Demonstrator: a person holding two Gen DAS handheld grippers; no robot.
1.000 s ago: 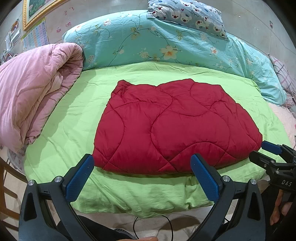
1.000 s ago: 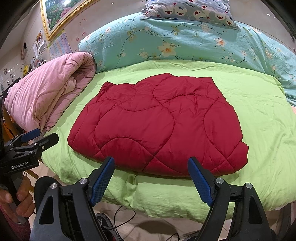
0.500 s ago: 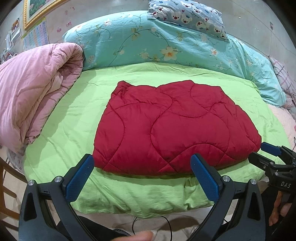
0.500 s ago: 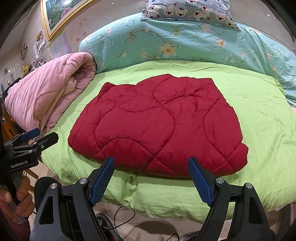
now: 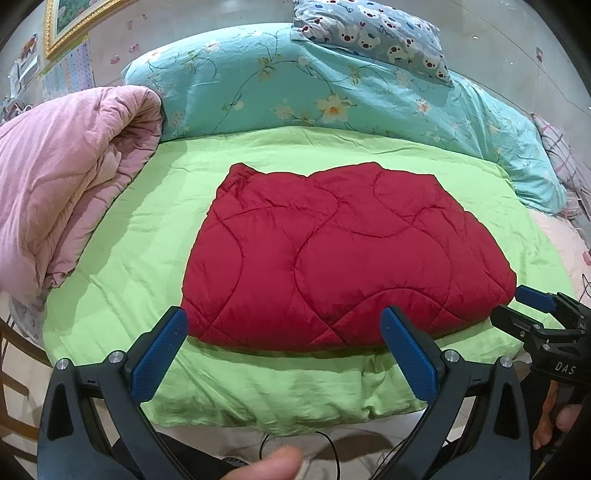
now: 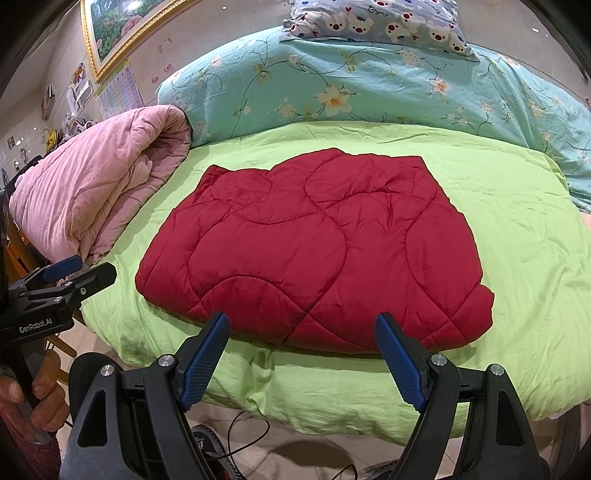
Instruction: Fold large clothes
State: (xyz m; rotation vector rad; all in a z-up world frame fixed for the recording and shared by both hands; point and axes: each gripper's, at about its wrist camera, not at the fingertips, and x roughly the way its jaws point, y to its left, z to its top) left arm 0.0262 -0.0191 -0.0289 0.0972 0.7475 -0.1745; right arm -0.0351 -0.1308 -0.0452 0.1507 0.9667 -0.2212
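A red quilted garment (image 5: 340, 254) lies folded flat in the middle of the green bedsheet (image 5: 122, 266); it also shows in the right wrist view (image 6: 314, 251). My left gripper (image 5: 284, 328) is open and empty, held off the bed's near edge in front of the garment's front hem. My right gripper (image 6: 301, 334) is open and empty, also just short of the front hem. Each gripper shows in the other's view, the right one (image 5: 535, 314) at the garment's right corner and the left one (image 6: 70, 273) at the left. Neither touches the garment.
A rolled pink quilt (image 5: 62, 195) lies on the bed's left side. A teal floral duvet (image 5: 314, 85) and a bear-print pillow (image 5: 373, 33) lie at the back. A black cable (image 6: 243, 439) lies on the floor below the bed edge.
Both grippers stay open and nearly still. The left wrist view has shifted down very slightly; the garment has not moved.
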